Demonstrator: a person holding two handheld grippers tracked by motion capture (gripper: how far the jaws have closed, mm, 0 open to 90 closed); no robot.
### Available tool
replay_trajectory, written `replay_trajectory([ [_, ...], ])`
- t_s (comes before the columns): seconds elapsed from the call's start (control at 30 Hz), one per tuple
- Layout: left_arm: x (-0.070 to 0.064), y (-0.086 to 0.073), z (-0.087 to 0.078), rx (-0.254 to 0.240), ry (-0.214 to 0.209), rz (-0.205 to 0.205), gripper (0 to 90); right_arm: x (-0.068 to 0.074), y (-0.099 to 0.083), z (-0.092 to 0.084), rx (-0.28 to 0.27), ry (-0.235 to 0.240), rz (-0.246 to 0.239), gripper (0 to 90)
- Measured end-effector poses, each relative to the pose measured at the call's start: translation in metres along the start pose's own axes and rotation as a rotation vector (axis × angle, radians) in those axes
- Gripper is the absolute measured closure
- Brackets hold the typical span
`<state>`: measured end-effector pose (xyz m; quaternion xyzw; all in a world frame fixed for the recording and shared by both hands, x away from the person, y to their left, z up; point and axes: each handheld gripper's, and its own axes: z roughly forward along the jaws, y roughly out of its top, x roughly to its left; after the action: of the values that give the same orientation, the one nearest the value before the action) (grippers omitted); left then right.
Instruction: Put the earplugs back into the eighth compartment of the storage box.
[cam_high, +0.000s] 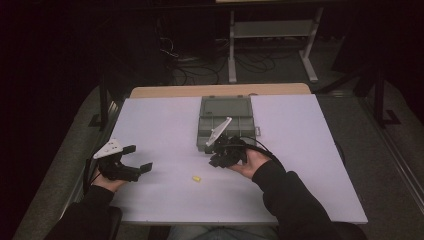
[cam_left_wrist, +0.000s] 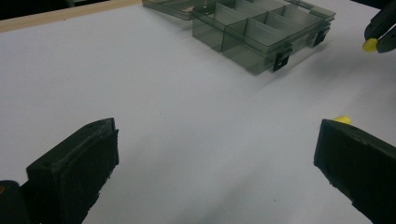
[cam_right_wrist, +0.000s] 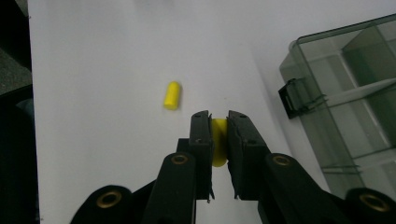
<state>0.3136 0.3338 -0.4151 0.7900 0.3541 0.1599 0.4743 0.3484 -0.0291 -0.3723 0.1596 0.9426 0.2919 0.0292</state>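
Note:
My right gripper (cam_right_wrist: 219, 119) is shut on a small yellow plug (cam_right_wrist: 218, 142), which is squeezed between its pads above the white table. In the high view this gripper (cam_high: 215, 160) hangs just in front of the grey compartment box (cam_high: 226, 122), and the left gripper view shows the held plug (cam_left_wrist: 370, 45) at its tip. A second yellow plug (cam_right_wrist: 172, 95) lies loose on the table (cam_high: 197, 178). My left gripper (cam_high: 138, 158) rests at the table's left with its jaws wide apart (cam_left_wrist: 215, 154) and nothing between them; the loose plug (cam_left_wrist: 342, 120) lies just beyond its right jaw.
The box (cam_right_wrist: 345, 107) is open, its lid laid flat behind it, with several clear compartments (cam_left_wrist: 261, 32) and black latches on its front. A wooden strip (cam_high: 220, 90) borders the table's far edge. Beyond it stand a metal frame and cables on the floor.

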Motion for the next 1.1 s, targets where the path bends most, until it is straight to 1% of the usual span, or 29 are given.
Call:
replay_trajectory([
  [0.17, 0.000, 0.000, 0.000, 0.000, 0.000, 0.001, 0.0, -0.007, -0.002, -0.010, -0.011, -0.020, 0.016, 79.0],
  [0.4, 0.000, 0.000, 0.000, 0.002, 0.002, 0.003, 0.0, -0.024, -0.007, -0.021, -0.031, -0.050, 0.060, 79.0],
  [0.83, 0.000, 0.000, 0.000, 0.003, 0.001, -0.001, 0.0, -0.046, -0.012, -0.029, -0.013, -0.086, 0.114, 79.0],
  [1.1, 0.000, 0.000, 0.000, 0.002, 0.000, 0.000, 0.0, -0.061, -0.018, -0.037, -0.010, -0.104, 0.160, 79.0],
])
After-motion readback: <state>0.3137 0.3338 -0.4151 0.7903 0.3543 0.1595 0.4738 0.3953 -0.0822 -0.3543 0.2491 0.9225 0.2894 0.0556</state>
